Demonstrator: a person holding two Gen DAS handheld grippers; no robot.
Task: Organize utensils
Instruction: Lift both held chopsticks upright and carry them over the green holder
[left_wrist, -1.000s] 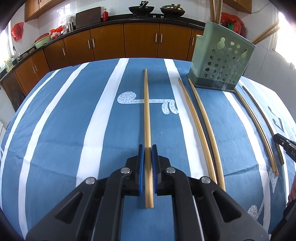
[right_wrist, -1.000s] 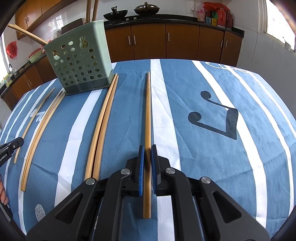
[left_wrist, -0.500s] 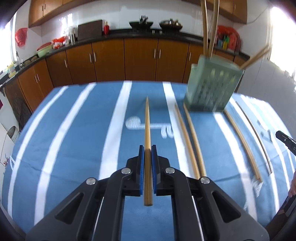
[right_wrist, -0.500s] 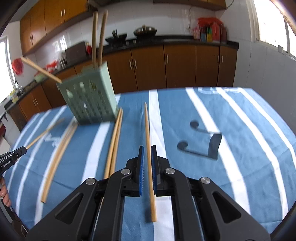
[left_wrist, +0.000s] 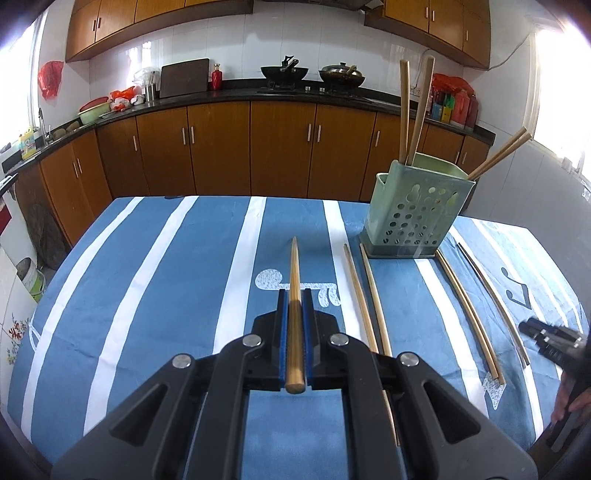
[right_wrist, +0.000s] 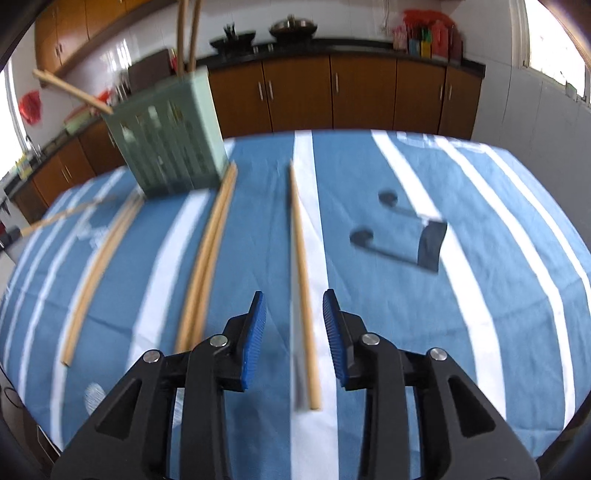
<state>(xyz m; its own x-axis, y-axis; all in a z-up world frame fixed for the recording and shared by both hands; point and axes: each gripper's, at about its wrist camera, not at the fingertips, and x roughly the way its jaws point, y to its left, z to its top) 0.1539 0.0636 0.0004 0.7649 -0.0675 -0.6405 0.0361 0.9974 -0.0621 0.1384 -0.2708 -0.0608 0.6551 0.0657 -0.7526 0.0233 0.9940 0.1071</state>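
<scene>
**Op:** Left gripper (left_wrist: 294, 343) is clamped hard on one chopstick (left_wrist: 294, 295); blue pads (left_wrist: 282, 339) press both its sides. From my seat the stick runs straight out ahead, blunt end toward the camera, tip raised clear of the blue striped tablecloth (left_wrist: 166, 288).

**Obs:** And the right gripper (right_wrist: 294, 332)?

**Op:** Its jaws have just been opening. Now they stand apart, pads (right_wrist: 255, 336) off the wood. A second chopstick (right_wrist: 301, 280) lies between them on the white stripe, touching neither pad. That view is motion-blurred, so I cannot tell whether the stick rests flat or is a little above the cloth.

**Obs:** Where is everything else?

**Op:** Green perforated holder (left_wrist: 413, 210) stands upright at the far right of the table in the left view. Four chopsticks already stand in it: two near vertical, two leaning out to the right. Loose pair (left_wrist: 364, 302) lies just right of my held stick, far ends near the holder's base. Another pair (left_wrist: 476, 302) lies further right.

**Obs:** Surroundings?

**Op:** Brown cabinets (left_wrist: 221, 147) behind, two woks (left_wrist: 284, 70) on the counter. Right gripper's nose shows at the left view's right edge, fingers of the person's hand (left_wrist: 565, 402) below it
</scene>
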